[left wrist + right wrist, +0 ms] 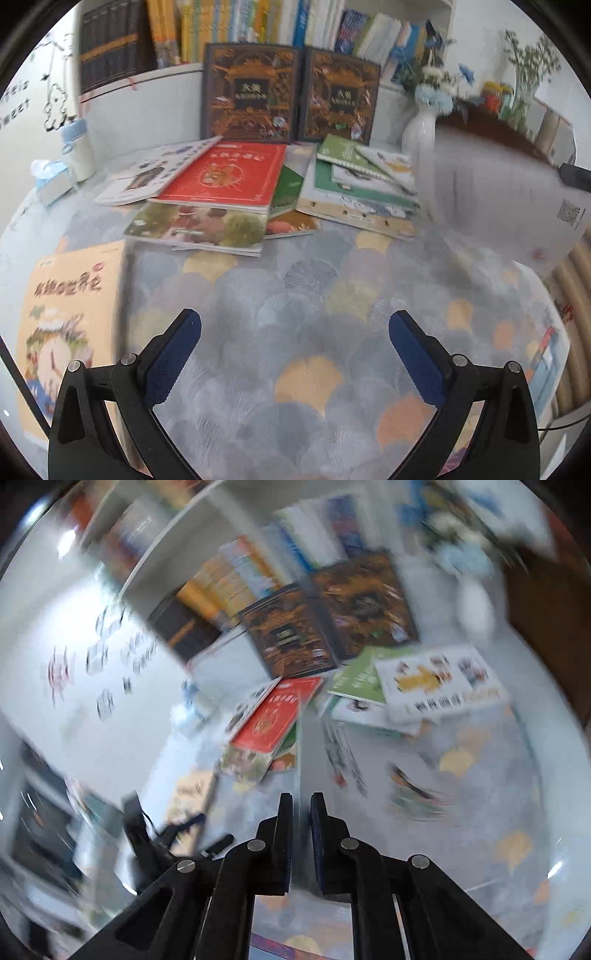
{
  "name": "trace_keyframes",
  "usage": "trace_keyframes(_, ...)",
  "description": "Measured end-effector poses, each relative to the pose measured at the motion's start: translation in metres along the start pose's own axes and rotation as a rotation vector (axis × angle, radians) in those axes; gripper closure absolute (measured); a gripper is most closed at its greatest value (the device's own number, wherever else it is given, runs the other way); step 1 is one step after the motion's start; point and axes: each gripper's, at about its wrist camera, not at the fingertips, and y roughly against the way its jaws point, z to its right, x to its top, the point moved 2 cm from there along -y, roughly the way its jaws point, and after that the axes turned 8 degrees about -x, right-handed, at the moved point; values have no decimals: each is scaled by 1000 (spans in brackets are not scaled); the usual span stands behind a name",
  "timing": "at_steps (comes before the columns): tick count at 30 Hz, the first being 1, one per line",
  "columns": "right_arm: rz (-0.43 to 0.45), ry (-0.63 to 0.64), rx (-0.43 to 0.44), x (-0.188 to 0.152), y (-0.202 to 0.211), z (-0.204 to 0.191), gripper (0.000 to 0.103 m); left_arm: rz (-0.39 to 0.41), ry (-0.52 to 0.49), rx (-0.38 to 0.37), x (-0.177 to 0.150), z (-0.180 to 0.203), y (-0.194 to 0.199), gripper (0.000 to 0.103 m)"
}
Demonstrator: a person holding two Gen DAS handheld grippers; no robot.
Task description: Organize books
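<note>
Left wrist view: the left tongs [294,354] hang released and empty over the patterned worktop [314,295]; scattered books [225,173] lie beyond, well apart.

Right wrist view: the right tongs [301,834] are clenched on the edge of a thin white book [332,746]. Heavy blur suggests haste; so narrow a pinch could let the book swing or slip onto the pile.

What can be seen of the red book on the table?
The red book has a bright red cover with a gold sunburst emblem and gold lettering, too blurred to read. It looks like a thin paperback, closed, lying flat but skewed. It rests on top of a picture book, with other books around it. Neither gripper touches it.
</note>
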Motion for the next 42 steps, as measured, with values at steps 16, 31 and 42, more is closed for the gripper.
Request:
trace_keyframes(16,-199,106,-218,-43,-80,36,39,-101,29,-77,-51,17,1,1)
trace_keyframes(31,-315,40,-140,-101,-100,113,12,-254,-38,-164,-56,78,-60,1)
trace_keyframes(42,-428,-107,380,-119,-121,89,38,-275,-8,-100,-51,10,-43,3)
